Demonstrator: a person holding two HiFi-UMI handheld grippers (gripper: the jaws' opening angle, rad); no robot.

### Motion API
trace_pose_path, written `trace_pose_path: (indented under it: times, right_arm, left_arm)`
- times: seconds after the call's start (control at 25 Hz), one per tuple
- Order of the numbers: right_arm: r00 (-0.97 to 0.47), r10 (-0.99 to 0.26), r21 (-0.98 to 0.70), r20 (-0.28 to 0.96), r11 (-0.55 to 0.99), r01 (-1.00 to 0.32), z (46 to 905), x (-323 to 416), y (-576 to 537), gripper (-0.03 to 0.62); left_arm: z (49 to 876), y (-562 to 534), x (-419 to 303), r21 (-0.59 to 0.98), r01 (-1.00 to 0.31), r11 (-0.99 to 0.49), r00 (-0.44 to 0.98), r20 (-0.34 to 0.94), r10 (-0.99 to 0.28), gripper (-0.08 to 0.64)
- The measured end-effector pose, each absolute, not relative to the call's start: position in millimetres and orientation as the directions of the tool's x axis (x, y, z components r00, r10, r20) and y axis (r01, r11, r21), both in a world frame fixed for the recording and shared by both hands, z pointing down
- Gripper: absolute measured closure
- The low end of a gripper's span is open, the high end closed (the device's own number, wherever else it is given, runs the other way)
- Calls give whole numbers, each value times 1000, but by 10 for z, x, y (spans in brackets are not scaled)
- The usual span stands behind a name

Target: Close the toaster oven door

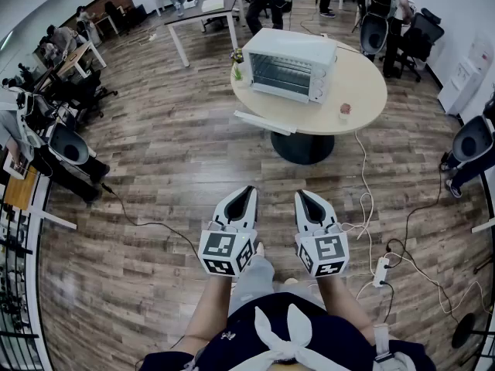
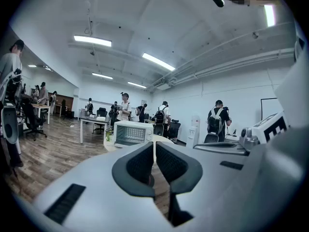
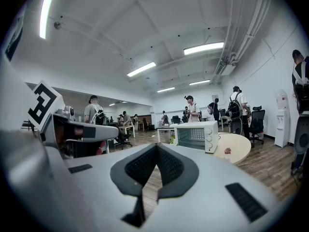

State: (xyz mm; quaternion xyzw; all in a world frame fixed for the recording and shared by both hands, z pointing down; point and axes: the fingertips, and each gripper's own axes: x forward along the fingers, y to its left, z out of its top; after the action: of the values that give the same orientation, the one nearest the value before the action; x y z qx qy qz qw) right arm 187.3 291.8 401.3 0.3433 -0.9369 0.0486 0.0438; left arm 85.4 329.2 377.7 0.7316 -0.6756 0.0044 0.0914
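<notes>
The white toaster oven (image 1: 288,65) stands on a round beige table (image 1: 363,91) far ahead of me; its front faces me and the wire rack inside shows. From here I cannot tell how its door stands. It also shows small in the left gripper view, toaster oven (image 2: 129,133), and the right gripper view, toaster oven (image 3: 195,136). My left gripper (image 1: 246,192) and right gripper (image 1: 303,196) are held side by side near my body, well short of the table. Left gripper (image 2: 154,144) and right gripper (image 3: 155,148) are both shut with nothing between the jaws.
A flat white slab (image 1: 263,122) lies at the table's near edge, overhanging it. A small reddish item (image 1: 345,109) and a green plant (image 1: 238,69) sit on the table. Cables and a power strip (image 1: 380,270) lie on the wood floor at right. Desks, chairs and people stand behind.
</notes>
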Motion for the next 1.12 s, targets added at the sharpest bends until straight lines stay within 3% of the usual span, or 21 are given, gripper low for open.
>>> trace_pose_path:
  times: [0.92,1.12]
  right_arm:
    - [-710,-690,-69,141,709,-702,4148,1271,2001,583]
    - [-698,-700,-81,149,695,-714,4167,1062,1781,486]
  left_arm:
    - [3904,2269,234,146,-979,-145,165,139,-976,528]
    - [3969,2016,21,154,-972,-180,204,164,-965,528]
